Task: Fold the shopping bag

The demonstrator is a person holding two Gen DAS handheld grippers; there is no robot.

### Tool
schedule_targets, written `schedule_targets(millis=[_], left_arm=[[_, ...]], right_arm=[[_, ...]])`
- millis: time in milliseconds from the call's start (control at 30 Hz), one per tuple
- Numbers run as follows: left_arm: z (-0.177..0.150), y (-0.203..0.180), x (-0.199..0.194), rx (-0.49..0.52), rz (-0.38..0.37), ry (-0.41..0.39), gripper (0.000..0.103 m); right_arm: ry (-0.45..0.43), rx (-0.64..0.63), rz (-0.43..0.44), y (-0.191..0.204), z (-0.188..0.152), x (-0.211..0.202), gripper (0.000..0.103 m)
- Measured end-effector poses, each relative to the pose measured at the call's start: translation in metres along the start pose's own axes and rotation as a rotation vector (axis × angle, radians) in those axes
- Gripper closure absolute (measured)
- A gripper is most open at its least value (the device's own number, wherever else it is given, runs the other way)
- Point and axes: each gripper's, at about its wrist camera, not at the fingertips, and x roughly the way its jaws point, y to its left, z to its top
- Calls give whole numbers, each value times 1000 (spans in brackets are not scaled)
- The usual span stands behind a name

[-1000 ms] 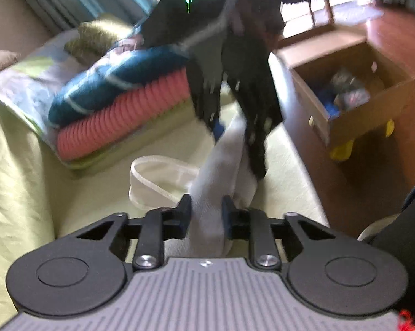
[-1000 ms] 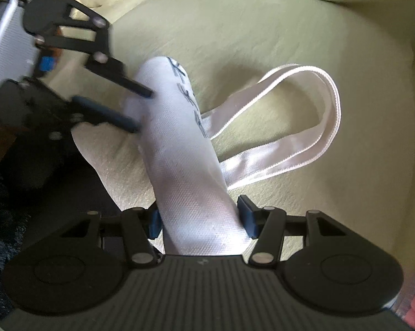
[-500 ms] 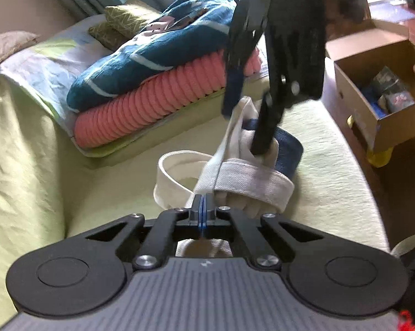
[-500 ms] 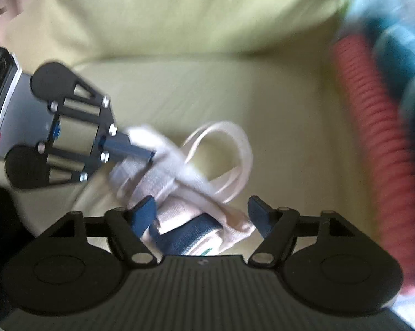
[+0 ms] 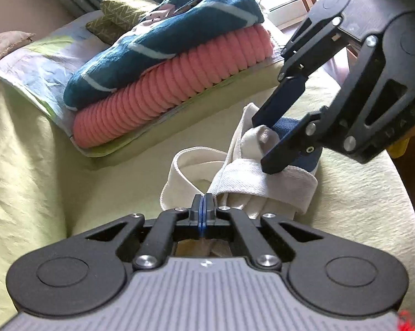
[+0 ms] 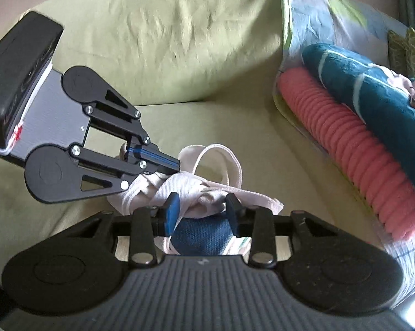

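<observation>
The cream shopping bag (image 5: 251, 204) is bunched into a small roll on the green sofa seat (image 5: 359, 207), with a navy part (image 6: 204, 234) showing. One cream strap (image 5: 276, 184) lies wrapped across the roll and a handle loop (image 5: 179, 165) sticks out to its left. My right gripper (image 6: 201, 211) is shut on the roll, a finger on each side; in the left wrist view the right gripper (image 5: 262, 142) comes down from the upper right. My left gripper (image 5: 203, 198) is shut, its tips at the handle strap (image 6: 229, 160), apparently pinching it. The left gripper (image 6: 177, 165) reaches in from the left.
A stack of folded blankets, pink ribbed (image 5: 166, 88) under teal (image 5: 166, 35), lies on a patterned sheet just behind the bag. An olive cushion (image 5: 119, 13) sits further back. The sofa backrest (image 6: 179, 41) rises behind; the seat's rounded edge (image 5: 411, 220) drops off at right.
A second ago my left gripper was open around the long rolled bag; it shut half a second ago. The bag is now doubled into a short bundle, and my right gripper has narrowed onto it.
</observation>
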Motion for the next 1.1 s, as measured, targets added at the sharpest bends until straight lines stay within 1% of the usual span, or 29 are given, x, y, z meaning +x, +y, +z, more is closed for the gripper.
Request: schedule_targets(millis=[200, 300, 400, 567, 867, 1000, 1100], left_arm=[[-1, -6, -6, -6, 27, -7, 103], [-3, -4, -18, -26, 14, -15, 103], [-4, 1, -27, -34, -4, -6, 103], [-3, 0, -27, -24, -7, 12, 103], [-4, 6, -24, -72, -20, 17, 103], [-4, 7, -22, -85, -22, 18, 103], [-4, 8, -19, -85, -20, 18, 103]], right_arm=[[-5, 10, -16, -2, -2, 5, 70], [-2, 18, -21, -2, 0, 6, 70], [2, 25, -25, -3, 2, 6, 70], [8, 38, -33, -3, 5, 7, 70], [21, 67, -45, -3, 11, 9, 70], [36, 209, -65, -3, 11, -8, 71], [86, 324, -63, -4, -2, -22, 72]])
